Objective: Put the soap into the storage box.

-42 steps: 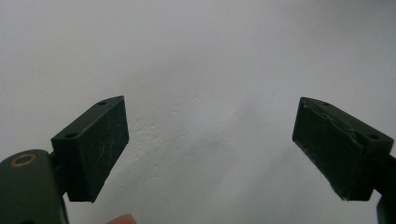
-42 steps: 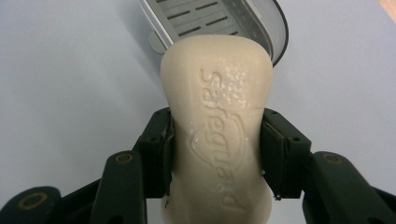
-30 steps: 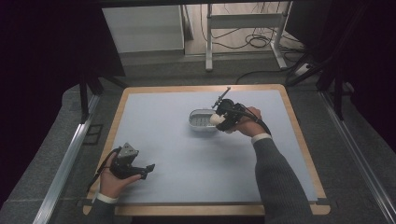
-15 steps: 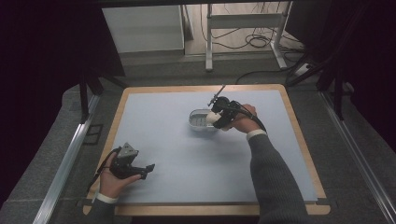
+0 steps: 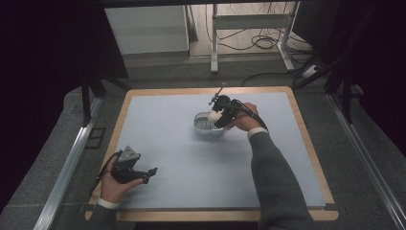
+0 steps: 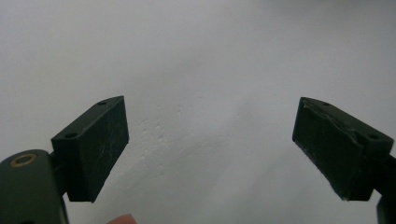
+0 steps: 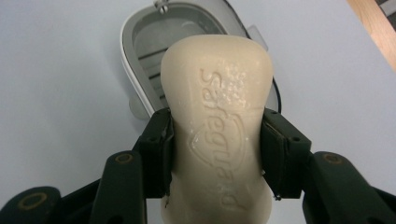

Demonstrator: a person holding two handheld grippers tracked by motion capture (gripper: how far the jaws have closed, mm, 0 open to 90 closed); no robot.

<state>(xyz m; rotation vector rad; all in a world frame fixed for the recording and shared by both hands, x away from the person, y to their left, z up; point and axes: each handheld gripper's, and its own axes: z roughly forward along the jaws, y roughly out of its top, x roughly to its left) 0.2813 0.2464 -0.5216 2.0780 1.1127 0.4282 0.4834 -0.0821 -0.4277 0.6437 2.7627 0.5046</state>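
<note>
Bright mat, dark surround, close views soft at the edges.
You see the mat (image 5: 191, 163) evenly lit from above while the curtains and floor around it fall nearly black. Your left gripper view is flat, pale and grainy, its far part hazy. In your right gripper view the soap (image 7: 219, 121) is sharp, with small glints on its embossing; the dish (image 7: 140, 60) behind is softer.

The soap bar (image 7: 217, 135) hides much of the soap dish (image 7: 140, 60) — its own lower end is cut off.
</note>
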